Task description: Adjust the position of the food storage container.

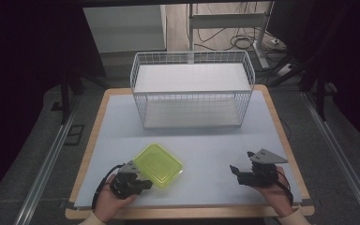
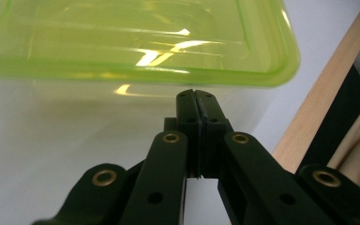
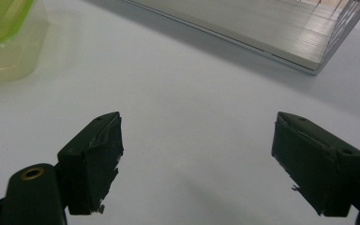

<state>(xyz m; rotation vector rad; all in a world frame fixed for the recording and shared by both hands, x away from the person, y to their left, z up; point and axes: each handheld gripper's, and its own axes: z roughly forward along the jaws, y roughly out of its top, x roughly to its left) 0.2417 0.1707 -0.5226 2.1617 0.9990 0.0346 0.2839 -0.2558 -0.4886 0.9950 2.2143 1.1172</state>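
Note:
A clear box with a lime-green lid (image 1: 158,165) lies on the pale table sheet near the front left. My left gripper (image 1: 146,183) sits at its near corner, held in a hand. Seen close up, the left gripper (image 2: 197,95) has its jaws pressed flat together, with the tips right under the green lid's rim (image 2: 122,42); I cannot tell whether they pinch any of it. At the front right, the right gripper (image 1: 242,162) stands open over bare sheet. Nothing is between the jaws of the right gripper (image 3: 197,140). The box (image 3: 4,42) lies off to its left.
A white wire basket (image 1: 192,93) with a shelf board stands at the back middle of the table, and the right gripper view shows the basket's (image 3: 286,33) lower corner ahead. The table's wooden edge (image 2: 318,108) runs close to the left gripper. Cables lie on the floor behind.

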